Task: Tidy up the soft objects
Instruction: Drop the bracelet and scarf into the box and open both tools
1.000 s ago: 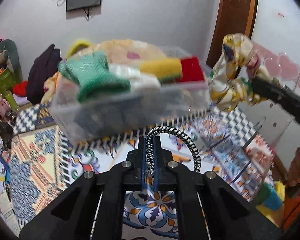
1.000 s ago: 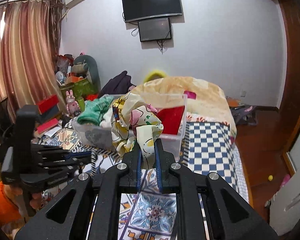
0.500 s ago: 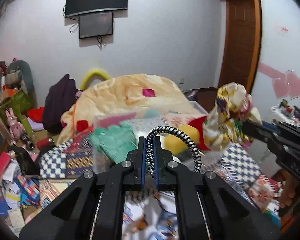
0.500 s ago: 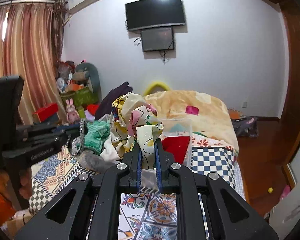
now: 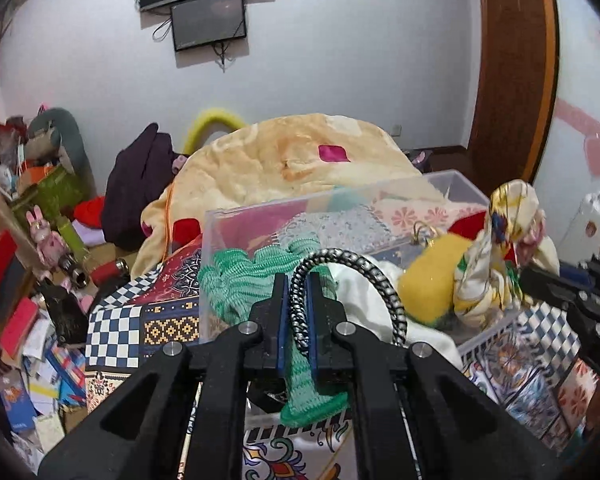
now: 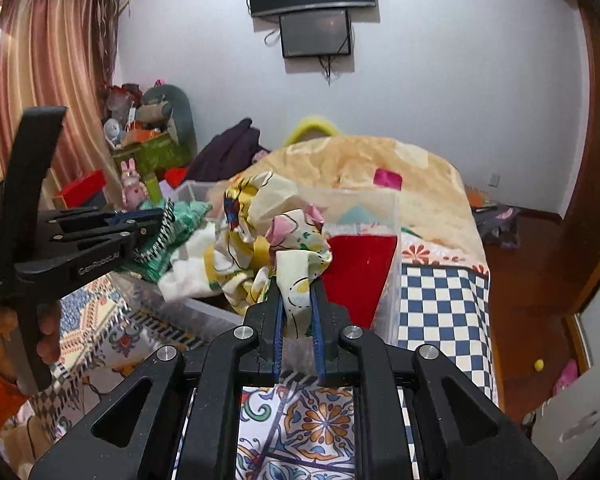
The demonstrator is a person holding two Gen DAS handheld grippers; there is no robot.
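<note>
The left gripper point(image 5: 299, 294) pinches a black-and-white braided cord loop point(image 5: 356, 276) above the clear plastic storage bin point(image 5: 458, 182) – over a green knitted piece point(image 5: 240, 280). The right gripper point(image 6: 298, 300) clamps a crumpled floral yellow-and-cream cloth point(image 6: 268, 220) – held at the bin's near side.
</note>
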